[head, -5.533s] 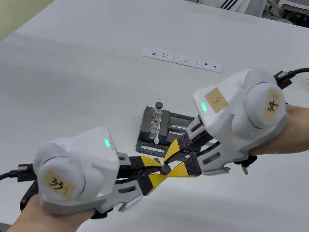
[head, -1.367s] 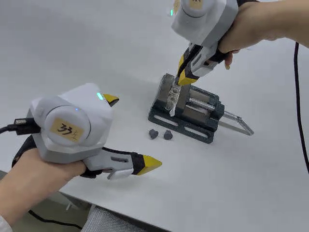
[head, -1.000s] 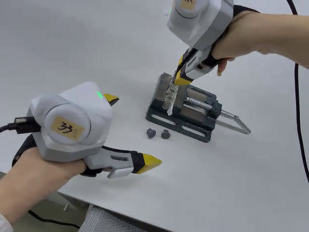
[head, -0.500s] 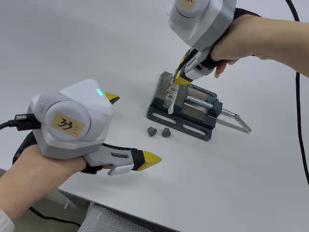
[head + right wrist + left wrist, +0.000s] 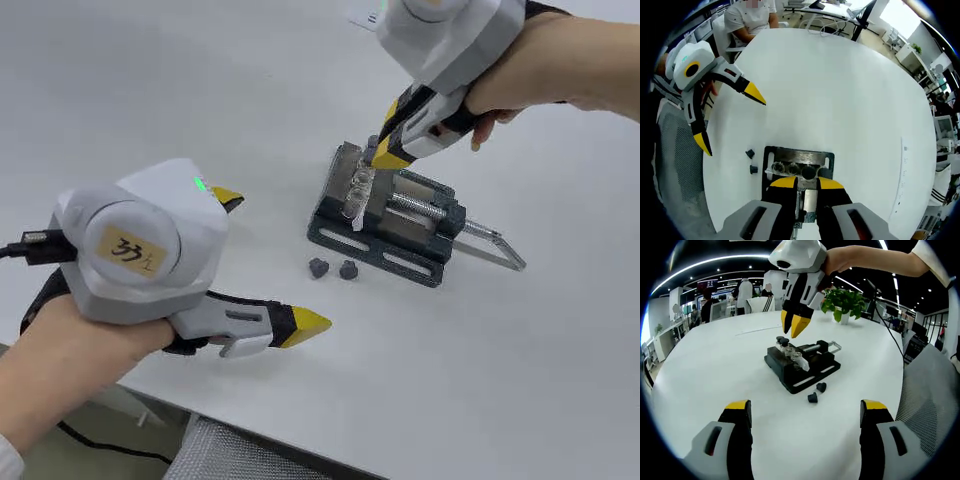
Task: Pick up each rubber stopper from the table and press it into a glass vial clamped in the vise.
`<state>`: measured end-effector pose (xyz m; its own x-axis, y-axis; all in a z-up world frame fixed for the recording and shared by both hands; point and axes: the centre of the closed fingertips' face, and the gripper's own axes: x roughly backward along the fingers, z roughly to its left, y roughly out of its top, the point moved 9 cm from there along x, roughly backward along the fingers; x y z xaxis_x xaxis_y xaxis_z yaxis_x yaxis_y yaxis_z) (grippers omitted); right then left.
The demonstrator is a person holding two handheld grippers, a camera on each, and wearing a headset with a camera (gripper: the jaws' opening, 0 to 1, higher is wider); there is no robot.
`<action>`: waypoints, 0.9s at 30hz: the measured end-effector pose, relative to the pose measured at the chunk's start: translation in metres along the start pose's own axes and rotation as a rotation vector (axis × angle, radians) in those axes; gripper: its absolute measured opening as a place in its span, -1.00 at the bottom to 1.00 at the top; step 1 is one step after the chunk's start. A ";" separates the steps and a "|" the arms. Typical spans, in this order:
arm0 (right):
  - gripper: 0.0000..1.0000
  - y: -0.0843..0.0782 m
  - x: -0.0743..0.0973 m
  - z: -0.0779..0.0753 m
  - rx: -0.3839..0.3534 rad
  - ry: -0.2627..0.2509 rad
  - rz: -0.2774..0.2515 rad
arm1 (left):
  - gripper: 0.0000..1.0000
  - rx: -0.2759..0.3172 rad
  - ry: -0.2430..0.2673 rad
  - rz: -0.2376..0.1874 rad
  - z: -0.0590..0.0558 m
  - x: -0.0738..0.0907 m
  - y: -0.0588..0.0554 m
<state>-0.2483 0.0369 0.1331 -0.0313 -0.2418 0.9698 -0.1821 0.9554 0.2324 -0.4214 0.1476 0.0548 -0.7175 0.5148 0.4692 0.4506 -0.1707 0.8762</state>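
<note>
Head view: the left gripper [image 5: 265, 260] hangs with its fingers [image 5: 305, 325] spread wide and empty. Two loose stoppers [image 5: 318, 267] lie on the bench [image 5: 150, 90] ahead of the lower fingertip, between it and the vise [image 5: 400, 240]. The right gripper [image 5: 385, 155] has its fingers pressed together, directly over the vials [image 5: 357, 190] clamped in the vise.

Left gripper view: the stoppers [image 5: 812, 398] sit side by side, ahead of and between the spread fingers [image 5: 737, 412], with the vise [image 5: 805, 372] beyond. The right gripper [image 5: 792, 324] points down just above the vials [image 5: 782, 343], which seem dark-capped, though they are too small to be sure.

Right gripper view: the fingers [image 5: 785, 182] sit close together with nothing between them, and a dark-topped vial [image 5: 808, 171] lies just past the tips. The stoppers [image 5: 749, 153] lie off to their left.

The stoppers look small and light, and being rubber they should yield a little and grip rather than slip. I would pinch one across its wider head with the plug end down. The glass is brittle, so press straight and gently.
</note>
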 end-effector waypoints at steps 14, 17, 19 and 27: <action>-1.00 -0.002 -0.008 -0.019 -0.007 0.142 -0.105 | 0.76 -0.002 0.012 0.006 0.014 -0.002 0.005; -1.00 0.001 -0.010 -0.021 -0.010 0.148 -0.113 | 0.75 0.001 0.010 0.012 0.015 -0.002 0.002; -1.00 0.002 -0.012 -0.023 -0.010 0.142 -0.115 | 0.75 0.004 0.007 0.014 0.014 -0.002 0.002; -1.00 0.001 -0.015 -0.019 0.022 0.133 -0.068 | 0.74 0.011 0.001 0.020 0.013 -0.003 -0.001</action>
<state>-0.2292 0.0453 0.1198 0.1117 -0.2804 0.9534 -0.2007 0.9332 0.2980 -0.4131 0.1572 0.0511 -0.7086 0.5105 0.4871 0.4711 -0.1716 0.8652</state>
